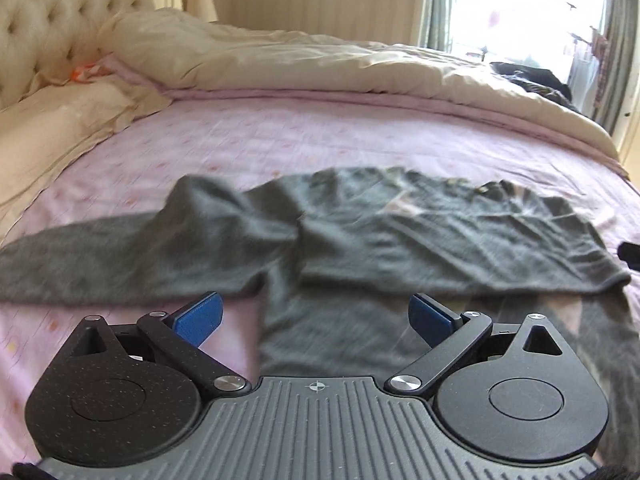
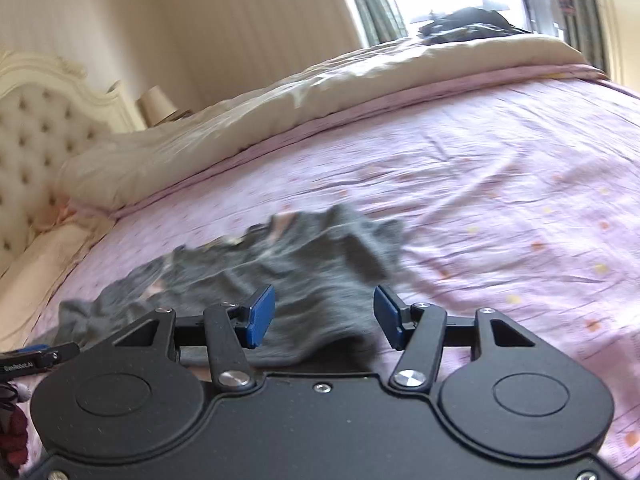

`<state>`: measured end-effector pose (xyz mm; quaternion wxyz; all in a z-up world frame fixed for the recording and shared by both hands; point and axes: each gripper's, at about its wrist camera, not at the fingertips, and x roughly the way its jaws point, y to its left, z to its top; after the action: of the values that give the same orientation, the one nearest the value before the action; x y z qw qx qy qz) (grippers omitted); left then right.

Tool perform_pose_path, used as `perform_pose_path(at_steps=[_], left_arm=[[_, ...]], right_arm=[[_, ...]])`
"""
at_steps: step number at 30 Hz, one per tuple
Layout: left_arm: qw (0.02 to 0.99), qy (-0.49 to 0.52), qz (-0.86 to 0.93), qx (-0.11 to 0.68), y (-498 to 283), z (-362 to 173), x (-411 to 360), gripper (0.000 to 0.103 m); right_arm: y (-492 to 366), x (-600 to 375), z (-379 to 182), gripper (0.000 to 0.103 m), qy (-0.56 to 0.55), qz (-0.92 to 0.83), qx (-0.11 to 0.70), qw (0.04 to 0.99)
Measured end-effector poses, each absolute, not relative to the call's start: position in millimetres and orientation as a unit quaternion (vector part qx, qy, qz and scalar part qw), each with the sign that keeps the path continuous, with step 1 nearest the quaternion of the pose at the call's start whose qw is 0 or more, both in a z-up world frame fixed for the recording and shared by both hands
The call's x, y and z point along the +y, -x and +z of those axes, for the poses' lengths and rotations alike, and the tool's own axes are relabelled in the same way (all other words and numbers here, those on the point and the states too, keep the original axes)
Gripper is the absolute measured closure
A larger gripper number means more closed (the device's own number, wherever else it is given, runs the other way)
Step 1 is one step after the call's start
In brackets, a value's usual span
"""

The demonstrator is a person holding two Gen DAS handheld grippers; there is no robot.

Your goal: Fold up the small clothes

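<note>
Both our left gripper and right gripper hold jaws apart, empty; we should pinch the grey sweater hem at frame centre evenly, keeping the fold flat on the bed.

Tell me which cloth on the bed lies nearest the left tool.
The grey garment, spread on the pink sheet just beyond the left tool. The cream duvet and dark pile lie farther back.

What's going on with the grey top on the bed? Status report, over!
Left hand-held gripper open, empty. Right hand-held gripper open, empty. Grey top rumpled on pink bedspread, partly folded. Nothing in the way.
</note>
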<state>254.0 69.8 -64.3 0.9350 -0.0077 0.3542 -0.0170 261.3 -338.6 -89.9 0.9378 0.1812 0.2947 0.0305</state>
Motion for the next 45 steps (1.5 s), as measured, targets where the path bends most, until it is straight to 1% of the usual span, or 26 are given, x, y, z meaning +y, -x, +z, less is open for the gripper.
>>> perform_pose_path(at_steps=[7,10,11,13,17,20,21,22,23,26,28,32,34,35,38,39,40,41,42,44,45], left_arm=[[0.936,0.007,-0.010,0.353,-300.3,-96.3,40.0,0.003],[0.930,0.021,0.010,0.367,-306.3,-118.5,48.3,0.002],[0.934,0.026,0.006,0.355,-303.4,-125.3,52.4,0.001],[0.942,0.028,0.004,0.334,-295.3,-128.7,52.8,0.001],[0.943,0.004,0.022,0.333,-295.7,-128.3,42.1,0.000],[0.944,0.009,0.022,0.330,-295.8,-127.7,42.9,0.000],[0.944,0.012,0.021,0.330,-295.9,-127.5,43.8,0.000],[0.944,0.014,0.020,0.329,-296.7,-127.8,44.5,0.000],[0.944,0.012,0.021,0.330,-297.0,-127.8,44.1,0.000],[0.944,0.011,0.021,0.330,-296.9,-128.1,43.5,0.000],[0.944,0.012,0.021,0.330,-296.6,-128.3,43.6,0.000],[0.944,0.012,0.021,0.329,-296.4,-128.5,43.6,0.000],[0.944,0.012,0.021,0.330,-296.8,-128.7,43.3,0.000],[0.944,0.012,0.021,0.329,-296.8,-128.7,43.3,0.000],[0.944,0.012,0.021,0.329,-296.8,-128.6,43.5,0.000],[0.944,0.012,0.021,0.329,-296.8,-128.6,43.3,0.000],[0.944,0.012,0.021,0.329,-296.8,-128.5,43.3,0.000],[0.944,0.012,0.021,0.329,-296.7,-128.6,43.3,0.000],[0.944,0.012,0.021,0.329,-296.7,-128.8,43.4,0.000],[0.944,0.013,0.021,0.329,-296.6,-128.8,43.5,0.000],[0.944,0.013,0.021,0.329,-296.7,-129.0,43.5,0.000]], right_arm=[[-290.9,-369.2,-102.7,0.042,-0.188,0.003,0.299,0.935],[-308.5,-375.4,-111.6,0.047,-0.192,-0.001,0.306,0.933],[-314.2,-375.8,-114.4,0.049,-0.193,-0.002,0.308,0.932],[-325.5,-378.3,-122.2,0.049,-0.197,0.000,0.314,0.929],[-344.1,-378.0,-135.0,0.049,-0.208,0.001,0.324,0.923],[-353.0,-375.3,-139.0,0.049,-0.214,0.010,0.326,0.921],[-355.5,-373.6,-138.9,0.064,-0.215,0.014,0.330,0.919],[-358.4,-371.3,-137.9,0.084,-0.215,0.027,0.338,0.916],[-358.9,-367.0,-133.9,0.093,-0.205,0.033,0.338,0.918],[-350.5,-349.0,-109.4,0.093,-0.108,0.007,0.316,0.943],[-349.0,-346.0,-101.0,0.093,-0.064,-0.018,0.309,0.949],[-363.3,-349.7,-116.6,0.094,-0.059,-0.023,0.358,0.932],[-362.2,-352.0,-122.7,0.088,-0.068,-0.022,0.367,0.927],[-355.8,-355.6,-120.1,0.083,-0.086,-0.027,0.355,0.931],[-330.7,-360.1,-109.9,0.083,-0.128,-0.015,0.327,0.936],[-321.2,-357.5,-106.9,0.079,-0.126,-0.008,0.323,0.938],[-311.8,-353.3,-104.3,0.075,-0.120,-0.001,0.320,0.940],[-301.6,-349.0,-102.6,0.067,-0.115,0.006,0.316,0.942],[-290.9,-344.2,-100.9,0.063,-0.112,0.017,0.309,0.944],[-274.6,-336.6,-100.2,0.063,-0.114,0.040,0.302,0.945],[-270.9,-333.3,-102.2,0.061,-0.113,0.045,0.307,0.944]])
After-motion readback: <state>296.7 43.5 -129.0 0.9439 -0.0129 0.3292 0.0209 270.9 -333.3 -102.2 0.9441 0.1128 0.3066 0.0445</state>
